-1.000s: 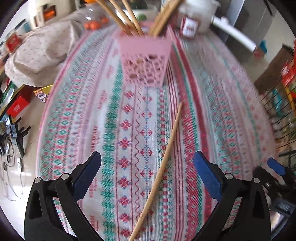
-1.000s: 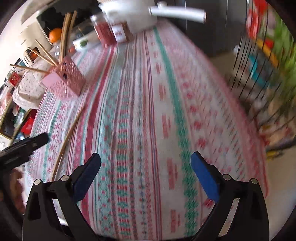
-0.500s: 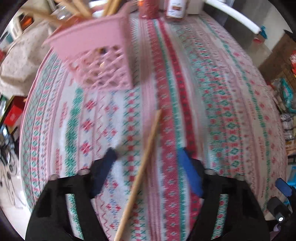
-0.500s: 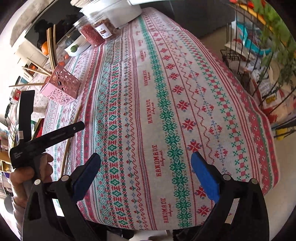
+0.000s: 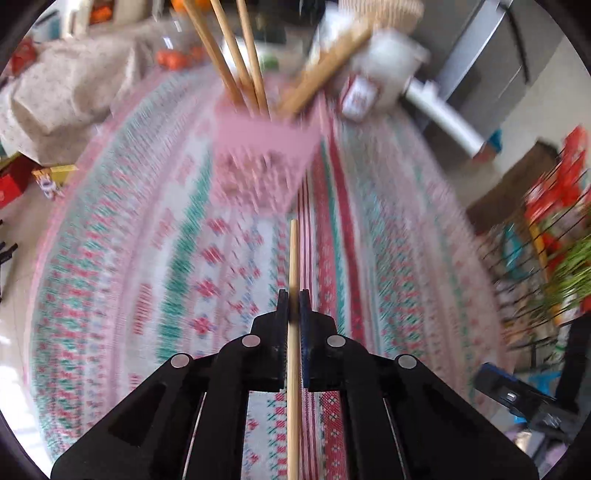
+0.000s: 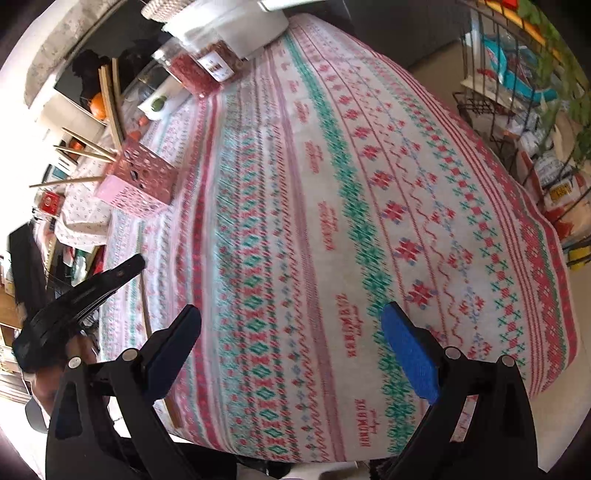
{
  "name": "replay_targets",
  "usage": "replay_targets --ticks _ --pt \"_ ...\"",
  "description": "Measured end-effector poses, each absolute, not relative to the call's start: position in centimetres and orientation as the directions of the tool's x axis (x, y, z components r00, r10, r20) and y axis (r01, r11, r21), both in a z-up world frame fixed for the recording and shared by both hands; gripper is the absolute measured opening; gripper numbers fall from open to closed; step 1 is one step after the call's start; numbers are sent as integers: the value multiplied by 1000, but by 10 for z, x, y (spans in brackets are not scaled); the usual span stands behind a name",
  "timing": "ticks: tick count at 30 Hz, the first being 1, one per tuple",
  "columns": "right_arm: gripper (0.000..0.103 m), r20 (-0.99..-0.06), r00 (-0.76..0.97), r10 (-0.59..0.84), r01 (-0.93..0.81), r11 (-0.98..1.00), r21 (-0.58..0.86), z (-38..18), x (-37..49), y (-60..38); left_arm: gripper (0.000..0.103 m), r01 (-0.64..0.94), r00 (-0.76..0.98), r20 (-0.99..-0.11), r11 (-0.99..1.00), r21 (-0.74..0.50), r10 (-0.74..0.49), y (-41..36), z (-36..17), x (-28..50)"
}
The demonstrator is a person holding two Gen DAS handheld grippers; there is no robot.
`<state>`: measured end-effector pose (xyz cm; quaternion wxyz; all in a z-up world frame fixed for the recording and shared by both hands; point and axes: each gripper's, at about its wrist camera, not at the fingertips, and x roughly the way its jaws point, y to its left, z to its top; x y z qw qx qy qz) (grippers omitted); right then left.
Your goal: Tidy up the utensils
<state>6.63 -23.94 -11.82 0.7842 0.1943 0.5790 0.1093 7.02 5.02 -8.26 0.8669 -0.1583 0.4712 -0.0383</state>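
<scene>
A single wooden chopstick (image 5: 293, 258) is clamped between the jaws of my left gripper (image 5: 293, 295), which is shut on it. The stick points straight ahead at the pink perforated holder (image 5: 264, 158), its tip a little short of the holder. Several chopsticks (image 5: 236, 55) and a flat wooden utensil (image 5: 325, 70) stand in that holder. In the right wrist view the holder (image 6: 142, 181) sits far left on the patterned tablecloth (image 6: 332, 184), with the left gripper (image 6: 85, 295) at the table's left edge. My right gripper (image 6: 291, 314) hangs open over the cloth, holding nothing.
Two jars with red contents (image 6: 207, 66) and a white appliance (image 6: 236, 26) stand at the table's far end. A wire rack with packets (image 6: 517, 74) is beyond the right edge. A cloth-covered heap (image 5: 62, 88) lies left of the table.
The left jaws went from wide open to shut on the chopstick that lay on the cloth. That gripper dipped towards the table, then tilted back up. The right gripper stayed open.
</scene>
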Motion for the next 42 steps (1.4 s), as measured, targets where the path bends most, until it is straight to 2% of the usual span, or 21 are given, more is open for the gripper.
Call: replay_targets --ticks 12,18,23,28,29,30,31,32,36,37,40,42 --pt "95 -853 294 431 62 882 467 -119 71 -227 5 -127 830 -548 923 -362 -101 87 40 19" --pt "95 -854 283 436 119 868 483 -127 73 -241 5 -116 914 -405 932 -342 -35 84 118 35" --pt "95 -853 273 444 139 860 492 -131 77 -244 5 -131 929 -370 945 -300 12 78 152 67" --pt "95 -854 249 456 131 858 496 -134 81 -238 6 -182 893 -448 944 -274 42 80 134 114" --pt "95 -855 246 457 128 859 496 -135 82 -237 8 -189 883 -467 943 -273 42 81 128 121" --pt "95 -856 245 456 125 860 494 -135 82 -235 14 -212 858 -512 939 -271 45 85 114 136" --pt "95 -857 248 452 120 863 490 -134 83 -234 33 -230 843 -536 933 -277 49 89 107 142" --pt "95 -859 253 444 116 868 483 -133 83 -232 42 -253 829 -557 920 -300 47 95 98 145" --pt "95 -865 270 423 94 882 462 -130 82 -229 42 -286 844 -531 902 -324 77 109 89 121" --pt "95 -868 274 414 91 887 452 -130 82 -228 44 -292 847 -524 905 -309 94 109 89 112" --pt "95 -871 285 400 91 894 439 -129 83 -227 60 -301 845 -521 914 -272 123 107 79 89" --pt "95 -874 311 374 81 906 416 -125 85 -222 61 -304 832 -540 917 -258 124 103 65 80"
